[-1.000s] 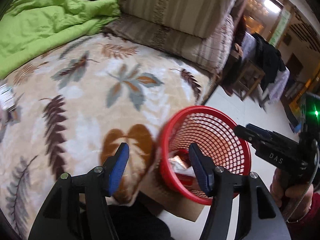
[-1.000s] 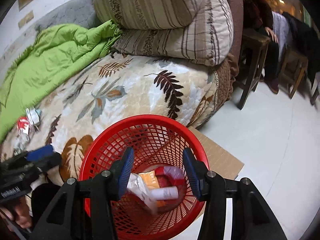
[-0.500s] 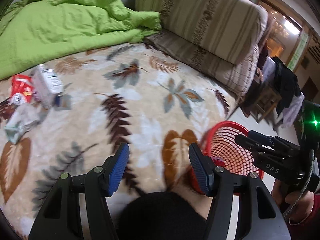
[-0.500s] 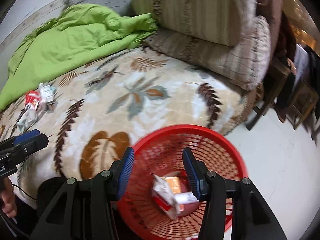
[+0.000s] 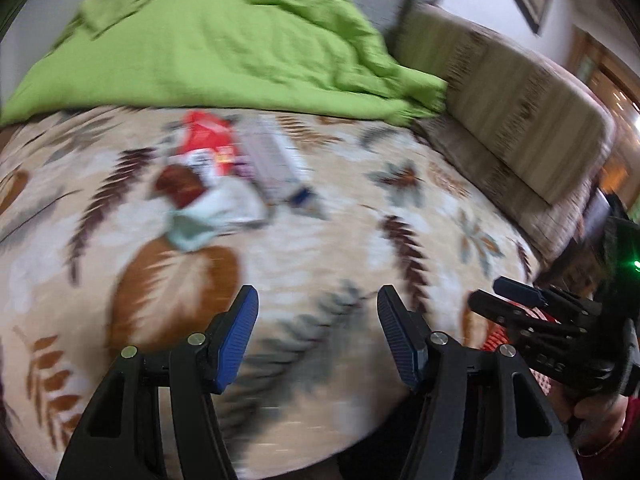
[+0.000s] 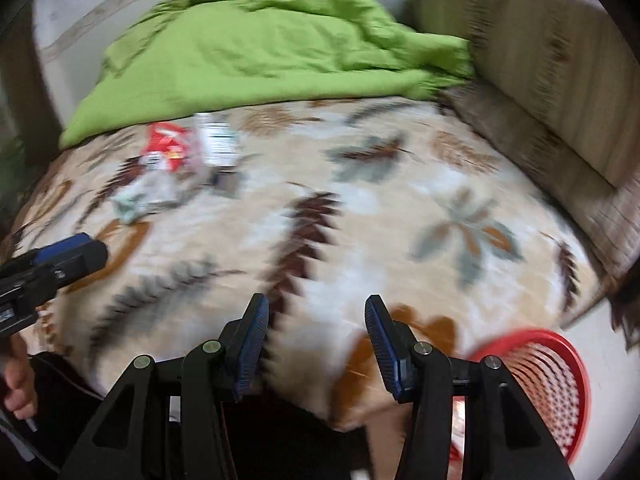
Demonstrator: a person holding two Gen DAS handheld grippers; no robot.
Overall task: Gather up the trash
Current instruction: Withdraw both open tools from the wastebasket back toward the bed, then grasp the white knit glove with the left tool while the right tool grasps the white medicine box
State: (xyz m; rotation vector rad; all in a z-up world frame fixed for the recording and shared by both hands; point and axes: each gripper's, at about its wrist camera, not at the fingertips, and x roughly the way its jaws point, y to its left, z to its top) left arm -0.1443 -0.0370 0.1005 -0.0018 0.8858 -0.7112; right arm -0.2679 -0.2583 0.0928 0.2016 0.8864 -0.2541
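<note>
**Bed with loose litter, both tools empty**

Leaf-print bed [image 5: 320, 240] carries my trash pile [image 5: 224, 168] near the green quilt [image 5: 208, 48]: light, crinkly wrappers, best pinched at an edge. Red basket [image 6: 552, 364] stands alongside. Left hand-held gripper [image 5: 318, 336] and right hand-held gripper [image 6: 316, 344]: jaws apart, nothing between.

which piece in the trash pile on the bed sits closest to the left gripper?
The crumpled white-and-teal wrapper, at the pile's near edge facing the left gripper. The red packet and the pale box lie behind it, nearer the green blanket.
</note>
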